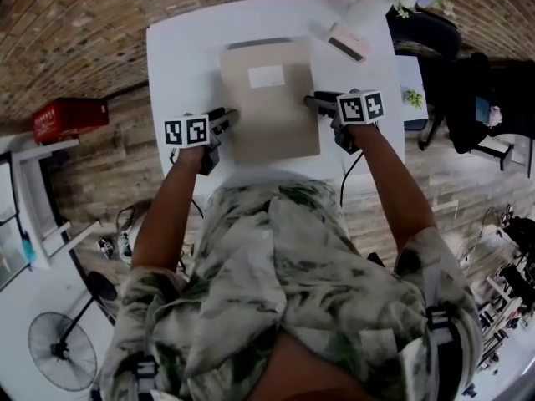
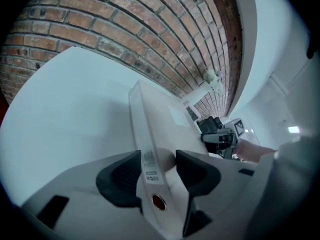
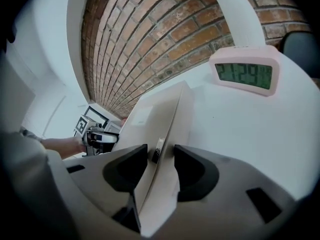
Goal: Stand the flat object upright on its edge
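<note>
- Straddling one end of the flat tan box (image 1: 272,111), the left gripper (image 2: 156,170) has its jaws spread. Its dark pads (image 2: 120,181) flank the box's thin, barcoded side, and a sliver of gap shows beside one pad, so I read no squeeze.
- The right gripper (image 3: 161,166) mirrors this at the opposite end: jaws apart, the thin side between the pads with space on both sides, nothing clamped.
- Between the two, the box is on the white table (image 1: 180,65), towards its near side. In both gripper views its thin side runs upward rather than level, so it reads as already up on its lower edge. The labelled face is turned to the person and the top is perhaps tipped slightly away.
- The box's plane runs straight from one gripper to the other. Both are equally close, each at one upright side.
- My judgement is that each gripper should draw outward along that line, left to the left and right to the right. Any sideways drift could nudge a broad face and topple the box.
- The pink digital clock (image 3: 243,75) stands well behind.
</note>
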`<state>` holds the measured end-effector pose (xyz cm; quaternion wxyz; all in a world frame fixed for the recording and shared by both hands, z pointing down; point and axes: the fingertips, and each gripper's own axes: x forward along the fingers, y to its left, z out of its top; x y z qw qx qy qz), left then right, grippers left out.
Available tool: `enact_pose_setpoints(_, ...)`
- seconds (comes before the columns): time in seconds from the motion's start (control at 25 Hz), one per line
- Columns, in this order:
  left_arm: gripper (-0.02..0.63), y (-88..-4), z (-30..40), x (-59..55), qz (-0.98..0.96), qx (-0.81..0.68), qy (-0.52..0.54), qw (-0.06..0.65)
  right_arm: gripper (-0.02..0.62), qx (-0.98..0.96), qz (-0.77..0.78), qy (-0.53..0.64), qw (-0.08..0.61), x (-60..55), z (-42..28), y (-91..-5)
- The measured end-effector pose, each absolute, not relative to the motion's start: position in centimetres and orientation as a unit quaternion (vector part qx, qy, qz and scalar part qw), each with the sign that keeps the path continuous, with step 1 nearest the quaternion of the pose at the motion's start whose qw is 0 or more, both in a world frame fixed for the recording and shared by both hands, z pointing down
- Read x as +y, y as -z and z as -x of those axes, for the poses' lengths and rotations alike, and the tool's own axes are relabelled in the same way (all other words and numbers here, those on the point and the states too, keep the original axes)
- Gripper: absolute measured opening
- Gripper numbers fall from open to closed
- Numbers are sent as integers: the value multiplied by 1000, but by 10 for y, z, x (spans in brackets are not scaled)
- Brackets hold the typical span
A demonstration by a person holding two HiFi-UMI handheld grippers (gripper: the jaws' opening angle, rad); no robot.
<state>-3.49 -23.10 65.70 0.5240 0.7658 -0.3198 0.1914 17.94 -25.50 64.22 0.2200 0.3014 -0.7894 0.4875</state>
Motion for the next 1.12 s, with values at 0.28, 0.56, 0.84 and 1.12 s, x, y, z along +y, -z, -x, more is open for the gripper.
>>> enact_pose_setpoints(0.28,209,-660,30,-231,-758,-306,-178,548,173,-786,-295,-496,222,-255,-179,-642)
enact_pose_setpoints(0.56,192,-652,30,-230,-758,-312,-188,541,152,-786,-296,-493,228,-254,-179,-636)
enact_pose_setpoints(0.84,190,-630,33,-238,-774,-319,-182,516,144,-800,-299,-475,213,-262,-178,-612)
enact_pose_setpoints(1.12,190,-595,35,-263,-796,-333,-173,475,140,-829,-307,-424,198,-285,-176,-574)
